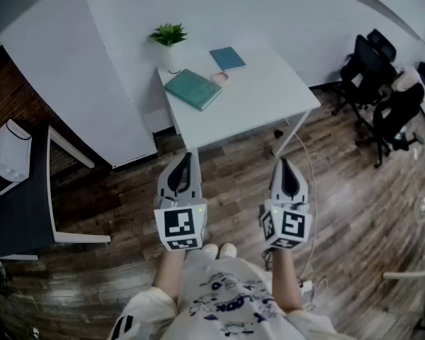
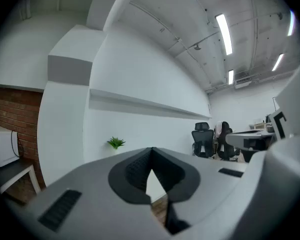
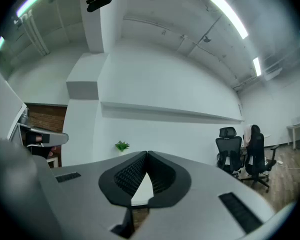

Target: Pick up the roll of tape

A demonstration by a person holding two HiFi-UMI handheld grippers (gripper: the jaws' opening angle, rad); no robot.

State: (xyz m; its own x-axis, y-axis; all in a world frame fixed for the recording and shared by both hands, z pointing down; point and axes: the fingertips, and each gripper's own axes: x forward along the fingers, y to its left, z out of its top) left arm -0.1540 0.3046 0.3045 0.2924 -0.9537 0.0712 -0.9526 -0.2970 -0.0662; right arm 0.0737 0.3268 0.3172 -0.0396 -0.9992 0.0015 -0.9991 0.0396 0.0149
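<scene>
The roll of tape (image 1: 220, 78) is a small pinkish ring on the white table (image 1: 269, 98), between a teal book (image 1: 193, 89) and a blue notebook (image 1: 227, 58). Both grippers hang level over the wooden floor, short of the table's near edge and well apart from the tape. My left gripper (image 1: 186, 157) is shut with nothing between its jaws; the left gripper view shows the tips (image 2: 151, 150) meeting. My right gripper (image 1: 284, 162) is shut and empty too, its tips (image 3: 146, 154) touching. The tape does not show in either gripper view.
A potted plant (image 1: 170, 42) stands at the table's far left corner. Black office chairs (image 1: 377, 76) stand to the right. A dark side bench (image 1: 18, 204) with a white appliance (image 1: 5, 156) is at the left. A white cable (image 1: 310, 190) trails over the floor by the right table leg.
</scene>
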